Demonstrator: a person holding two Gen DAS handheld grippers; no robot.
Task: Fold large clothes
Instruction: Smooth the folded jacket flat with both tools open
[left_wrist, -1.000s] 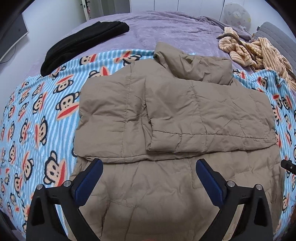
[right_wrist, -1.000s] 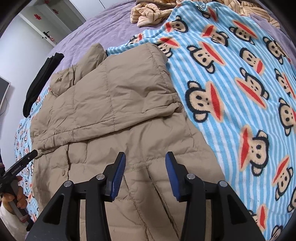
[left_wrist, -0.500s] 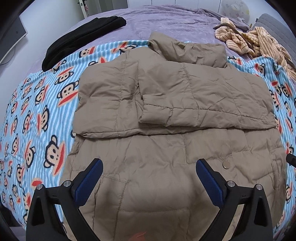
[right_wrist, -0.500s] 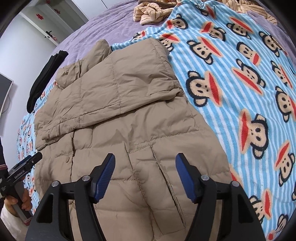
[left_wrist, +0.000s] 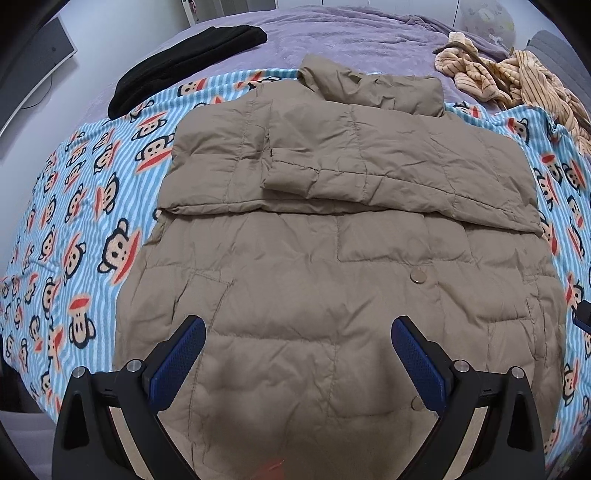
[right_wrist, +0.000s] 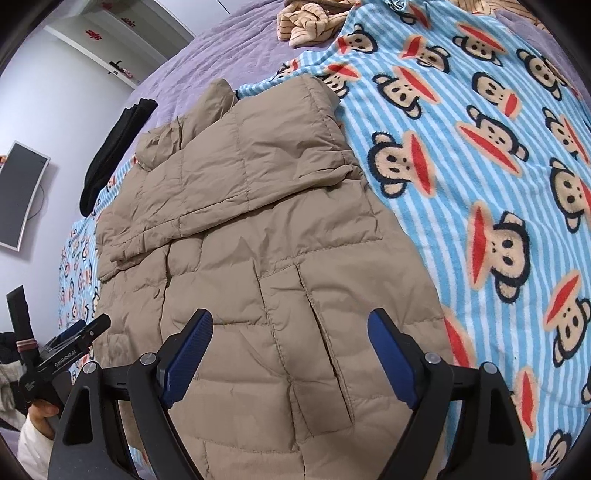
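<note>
A tan puffer jacket lies flat on a blue striped monkey-print blanket, both sleeves folded across its chest and the collar at the far end. My left gripper hovers open over the jacket's lower part, nothing between its blue pads. In the right wrist view the same jacket runs up to the left. My right gripper hangs above the hem near the right side; its jaws are opening and hold nothing. The left gripper shows at the lower left edge, held by a hand.
A black garment lies on the purple bedspread at the far left. A striped beige garment is bunched at the far right. A monitor hangs on the left wall. The blanket spreads right of the jacket.
Both grippers have drawn back toward the jacket's hem, so more of the lower jacket shows. The right gripper's jaws have spread from narrow to wide. The jacket lies as before.
</note>
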